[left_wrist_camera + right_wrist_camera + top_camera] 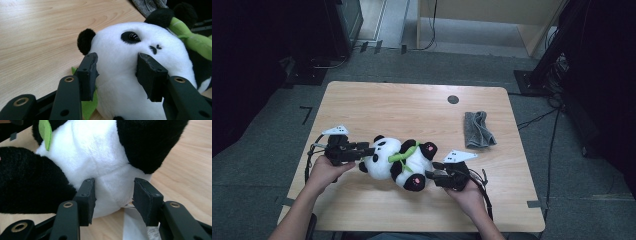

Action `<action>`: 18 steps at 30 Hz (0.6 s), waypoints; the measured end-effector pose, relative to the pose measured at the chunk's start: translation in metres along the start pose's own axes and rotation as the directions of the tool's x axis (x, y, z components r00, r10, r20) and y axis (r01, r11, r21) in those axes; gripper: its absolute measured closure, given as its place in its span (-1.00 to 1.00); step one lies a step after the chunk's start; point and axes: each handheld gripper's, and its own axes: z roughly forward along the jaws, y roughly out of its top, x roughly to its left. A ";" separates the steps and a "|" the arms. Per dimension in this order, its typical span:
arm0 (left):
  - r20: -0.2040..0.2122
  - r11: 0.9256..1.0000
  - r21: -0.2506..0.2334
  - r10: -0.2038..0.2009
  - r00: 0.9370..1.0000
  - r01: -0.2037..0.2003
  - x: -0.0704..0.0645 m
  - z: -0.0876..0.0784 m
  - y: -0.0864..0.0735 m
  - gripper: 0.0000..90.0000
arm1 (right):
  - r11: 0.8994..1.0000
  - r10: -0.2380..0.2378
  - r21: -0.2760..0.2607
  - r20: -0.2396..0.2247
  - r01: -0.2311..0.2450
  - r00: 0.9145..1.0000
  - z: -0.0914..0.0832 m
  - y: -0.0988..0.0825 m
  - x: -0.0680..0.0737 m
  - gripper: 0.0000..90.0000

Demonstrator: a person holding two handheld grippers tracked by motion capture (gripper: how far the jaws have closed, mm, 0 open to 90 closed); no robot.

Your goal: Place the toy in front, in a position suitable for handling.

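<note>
My left gripper (116, 72) pinches the plush panda's (399, 157) soft head, my right gripper (113, 201) its squashy bottom; light, grip deep.

Grey folded cloth (479, 130) at right on wooden table (412, 107), dark grommet hole (453, 99) near far edge
</note>
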 end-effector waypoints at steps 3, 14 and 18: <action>0.009 1.000 0.002 0.005 1.000 -0.005 -0.003 0.004 0.001 0.15 | 1.000 -0.007 -0.010 0.027 0.007 1.000 -0.001 0.001 -0.004 0.19; 0.041 1.000 -0.015 0.019 0.999 -0.018 -0.010 0.026 0.006 0.04 | 0.999 0.036 -0.044 0.116 -0.032 0.993 -0.005 0.013 -0.043 0.31; 0.039 1.000 -0.026 0.016 0.999 -0.015 -0.011 0.030 0.007 0.01 | 0.997 0.045 -0.064 0.139 -0.037 0.989 -0.003 0.016 -0.052 0.31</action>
